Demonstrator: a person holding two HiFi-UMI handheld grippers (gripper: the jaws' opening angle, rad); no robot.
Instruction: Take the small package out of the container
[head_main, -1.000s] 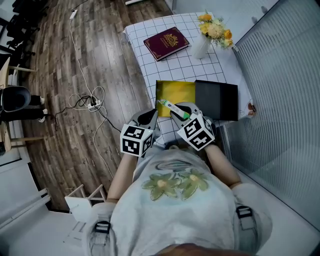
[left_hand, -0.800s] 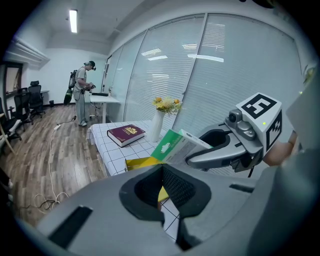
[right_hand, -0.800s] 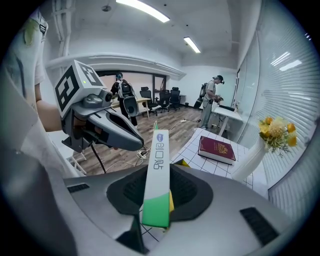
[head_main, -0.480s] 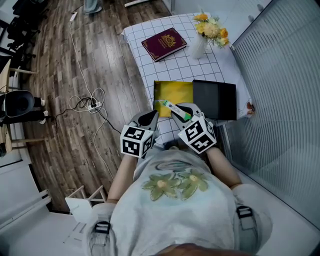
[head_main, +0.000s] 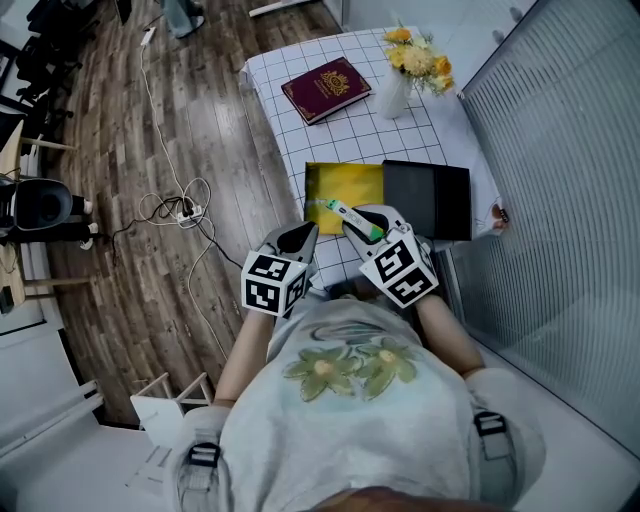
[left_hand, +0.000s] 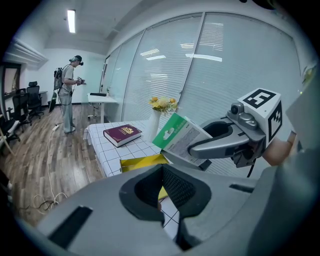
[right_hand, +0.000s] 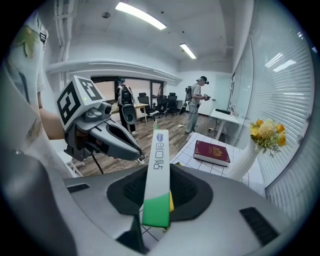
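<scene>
Gripping entry: the ribbed black pads of the right gripper are clamped on the small flat white-and-green package. It is held edge-on, its far end sticking out beyond the jaws. In the head view the package hangs over the six o'clock rim of the shallow yellow-lined open container, apparently clear of it. A flat black box part, lid or sleeve, lies touching at the container's three o'clock. The left gripper sits at nine o'clock of the right gripper, near but apart. Its pads are drawn together on nothing. All of this stands on the white grid-checked tablecloth. A maroon hardback book and a white vase of yellow flowers stand at its twelve o'clock end. Status, judged: removal looks essentially done, the yellow interior showing nothing more. Remaining: carry the package clear and set it down.
</scene>
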